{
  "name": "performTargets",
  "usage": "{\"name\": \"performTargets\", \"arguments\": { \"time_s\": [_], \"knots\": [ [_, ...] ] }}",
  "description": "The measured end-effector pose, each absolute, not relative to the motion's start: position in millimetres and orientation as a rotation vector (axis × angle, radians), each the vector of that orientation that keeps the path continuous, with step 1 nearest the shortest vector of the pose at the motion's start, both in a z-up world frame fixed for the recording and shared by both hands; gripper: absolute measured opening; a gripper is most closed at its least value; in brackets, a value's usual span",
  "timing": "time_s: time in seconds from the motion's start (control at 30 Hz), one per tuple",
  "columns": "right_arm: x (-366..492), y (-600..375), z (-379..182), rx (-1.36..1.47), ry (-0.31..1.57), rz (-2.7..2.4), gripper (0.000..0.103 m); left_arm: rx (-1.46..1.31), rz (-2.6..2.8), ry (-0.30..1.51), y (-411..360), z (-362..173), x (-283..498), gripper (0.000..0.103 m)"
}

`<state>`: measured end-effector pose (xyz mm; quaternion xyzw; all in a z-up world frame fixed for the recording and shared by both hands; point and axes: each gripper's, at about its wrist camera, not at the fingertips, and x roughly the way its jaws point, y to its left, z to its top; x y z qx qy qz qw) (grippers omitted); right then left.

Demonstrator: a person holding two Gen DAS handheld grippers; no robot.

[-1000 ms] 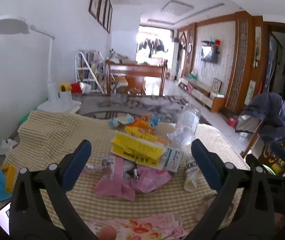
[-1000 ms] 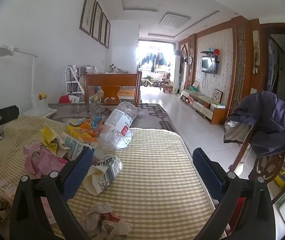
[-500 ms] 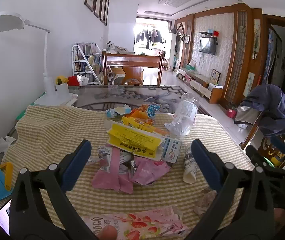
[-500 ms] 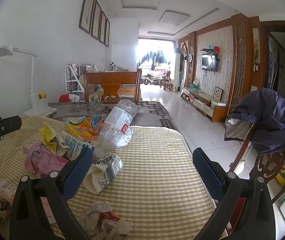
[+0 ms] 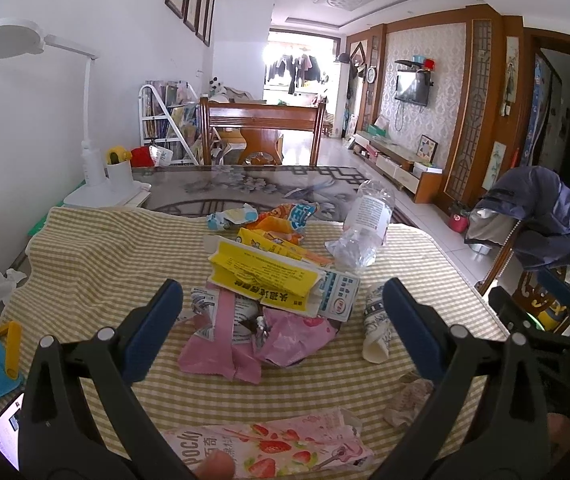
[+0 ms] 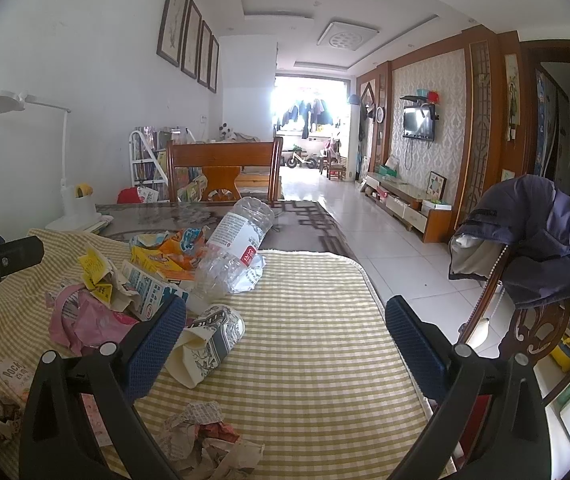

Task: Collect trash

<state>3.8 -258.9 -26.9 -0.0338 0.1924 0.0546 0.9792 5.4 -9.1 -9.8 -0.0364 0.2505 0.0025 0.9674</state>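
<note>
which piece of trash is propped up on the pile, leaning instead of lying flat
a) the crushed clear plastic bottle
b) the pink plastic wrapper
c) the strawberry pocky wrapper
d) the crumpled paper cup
a: the crushed clear plastic bottle rests with one end on the checked cloth and the other raised over the wrappers, while the paper cup, pocky wrapper and pink wrapper lie low on the cloth.
</note>
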Motion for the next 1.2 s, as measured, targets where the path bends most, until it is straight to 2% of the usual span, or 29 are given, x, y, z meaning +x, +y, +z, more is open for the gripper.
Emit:
{"name": "performTargets", "arguments": {
  "time_s": [1.2],
  "knots": [
    [4.7, -259.9, -29.7, -0.062, 0.397, 0.11, 0.096, -0.081, -0.003, 0.521, -9.4, -14.3, 5.2, 0.098]
  ]
}}
